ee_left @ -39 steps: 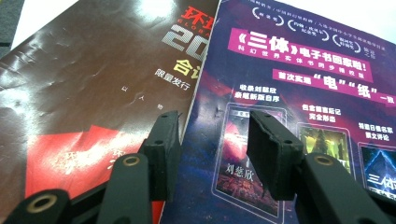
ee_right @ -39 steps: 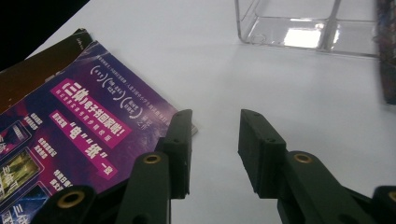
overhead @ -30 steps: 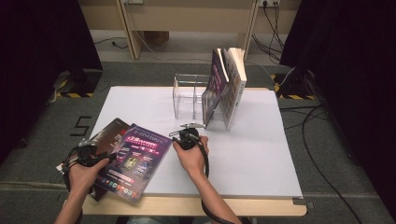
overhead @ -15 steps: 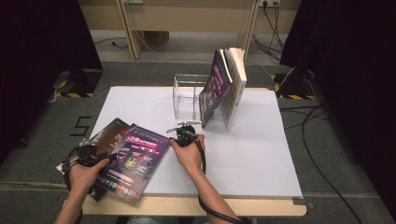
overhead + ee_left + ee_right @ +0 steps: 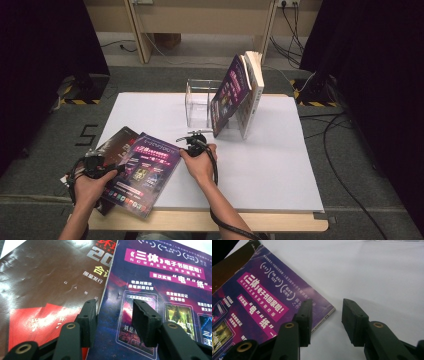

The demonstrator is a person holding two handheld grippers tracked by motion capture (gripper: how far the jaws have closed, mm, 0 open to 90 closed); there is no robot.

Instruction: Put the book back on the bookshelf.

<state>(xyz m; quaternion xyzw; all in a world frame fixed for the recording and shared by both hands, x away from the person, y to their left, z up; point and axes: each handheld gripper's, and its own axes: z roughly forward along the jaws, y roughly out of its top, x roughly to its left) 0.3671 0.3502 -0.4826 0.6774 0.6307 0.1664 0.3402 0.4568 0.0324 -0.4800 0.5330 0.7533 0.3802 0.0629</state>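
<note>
A purple magazine lies at the table's front left, overlapping a dark brown magazine. My left gripper sits at the purple magazine's left edge. In the left gripper view it is open, one jaw over the brown cover and the other over the purple cover. My right gripper is at the purple magazine's far right corner. Its jaws have just been opening and straddle that corner, with the pads not pressing on it.
A clear acrylic stand stands at the back middle of the white table, with two or three books leaning against it. Cables and dark curtains lie beyond the table.
My right gripper has shifted a little to the left, toward the purple magazine's corner. The left hand and both magazines have stayed put.
</note>
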